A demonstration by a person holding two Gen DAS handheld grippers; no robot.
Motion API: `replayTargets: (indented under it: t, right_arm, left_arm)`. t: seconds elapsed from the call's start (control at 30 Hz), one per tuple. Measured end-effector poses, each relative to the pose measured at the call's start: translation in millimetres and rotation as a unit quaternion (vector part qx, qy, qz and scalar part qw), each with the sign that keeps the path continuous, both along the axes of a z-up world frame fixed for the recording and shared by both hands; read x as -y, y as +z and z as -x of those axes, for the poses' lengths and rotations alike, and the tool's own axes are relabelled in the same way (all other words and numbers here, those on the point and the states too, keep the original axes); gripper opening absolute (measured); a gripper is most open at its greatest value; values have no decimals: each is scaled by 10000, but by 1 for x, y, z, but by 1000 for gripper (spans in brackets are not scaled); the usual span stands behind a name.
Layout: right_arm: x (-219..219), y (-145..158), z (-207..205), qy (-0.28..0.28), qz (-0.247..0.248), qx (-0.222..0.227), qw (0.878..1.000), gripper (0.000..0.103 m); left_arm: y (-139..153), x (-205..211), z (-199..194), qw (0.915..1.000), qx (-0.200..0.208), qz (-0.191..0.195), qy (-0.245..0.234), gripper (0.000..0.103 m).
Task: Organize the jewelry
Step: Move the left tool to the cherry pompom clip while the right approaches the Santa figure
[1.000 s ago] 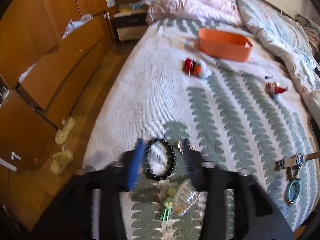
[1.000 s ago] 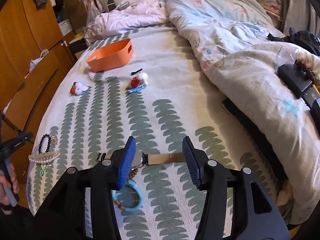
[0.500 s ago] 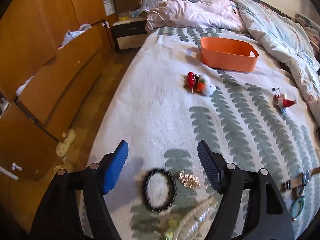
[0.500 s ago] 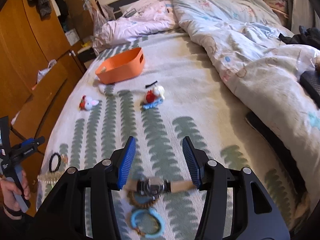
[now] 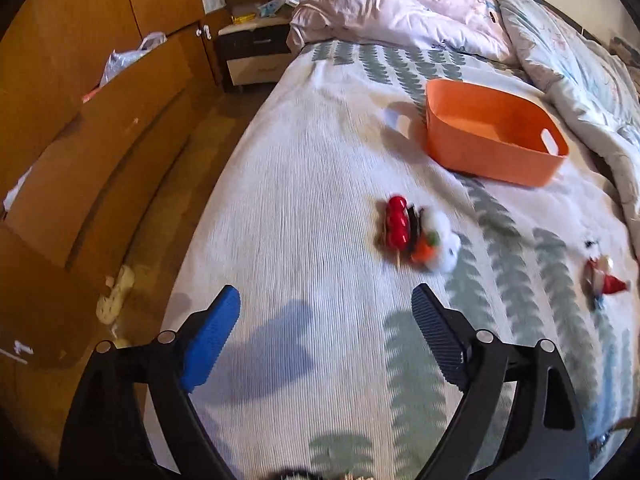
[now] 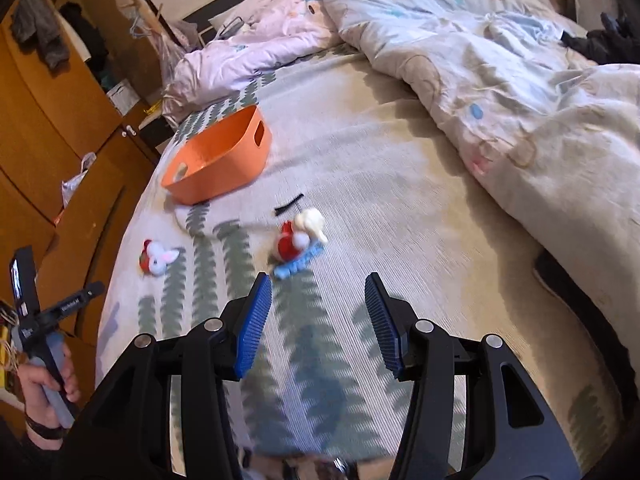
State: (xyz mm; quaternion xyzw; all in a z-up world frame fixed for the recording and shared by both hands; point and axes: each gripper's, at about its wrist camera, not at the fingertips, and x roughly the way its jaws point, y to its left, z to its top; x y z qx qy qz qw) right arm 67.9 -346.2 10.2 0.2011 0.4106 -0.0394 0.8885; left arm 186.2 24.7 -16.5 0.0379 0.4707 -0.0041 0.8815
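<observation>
Both grippers are hovering over the bed [image 5: 312,184] with nothing between their fingers. The left gripper [image 5: 326,320] has just been opening and its fingers are spread wide over bare bedspread; the red and white clips [image 5: 416,236] lie ahead of it and a bit to the right, well apart from the tips, and the orange basket [image 5: 492,136] sits further back on the same side. Another red clip [image 5: 602,276] is off to the far right. The right gripper [image 6: 318,308] has its fingers partly spread, not pinching anything. The red and white clip on a blue piece [image 6: 298,246] lies just ahead of the left finger, close but not touching. A thin black pin [image 6: 288,205] is just beyond it, a bunny clip [image 6: 158,260] is off to the left, and the basket [image 6: 218,160] is further back left. The left hand [image 6: 44,392] shows at the left edge holding its gripper handle. A blurry bit of jewelry peeks out at the bottom edge of both views, can't tell what.
</observation>
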Motion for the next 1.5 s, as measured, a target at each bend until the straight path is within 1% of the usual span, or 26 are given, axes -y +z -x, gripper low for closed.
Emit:
replayTargets:
  t: [0.07,0.13,0.2,0.37,0.47,0.6,0.93,1.03,1.13,1.2,1.27,1.37,1.5]
  right_arm:
    - [-6,-6,-16,48,-38,-46,10000,52]
    - [-14,-12,-29,107,25,-134,9999,52]
    - [-20,-18,-41,128,78,-187,9997,52]
    - [-27,-36,-62,102,133,-298,9994,52]
    - [-26,-43,-65,101,161,-317,9993,52]
    - [-22,-51,-67,49,83,-346,9994,52]
    - [-28,-52,-74,104,86,-239,9996,52]
    - [-29,-51,-74,112,90,-201,9997,52]
    - [-29,-49,-73,99,54,-169,9998,52]
    - [-28,-49,-73,110,21,-160,9998,52]
    - [-28,-50,-74,106,14,-186,9998,52]
    - [-29,-53,-74,112,-26,-189,9998,52]
    - [-31,-54,-75,141,-29,-172,9997,51]
  left_arm:
    - [-4,-2,-10,9999,-65,123,10,86]
    - [-12,-2,-23,9993,-222,308,4,86]
    - [-18,0,-33,9986,-290,432,-42,86]
    - [-30,11,-48,9988,-300,380,-120,86]
    - [-34,16,-53,9985,-276,425,-182,86]
    - [-38,23,-57,9989,-222,362,-201,87]
    - [-41,18,-66,9982,-223,553,-91,87]
    - [-37,16,-66,9963,-213,827,-68,87]
    - [-31,21,-63,9958,-142,896,-133,87]
    - [-31,29,-59,9963,-142,811,-242,87]
    - [-32,36,-56,9960,-130,823,-333,87]
    - [-39,50,-55,9960,-219,702,-512,87]
    - [-44,59,-55,9960,-253,607,-613,87]
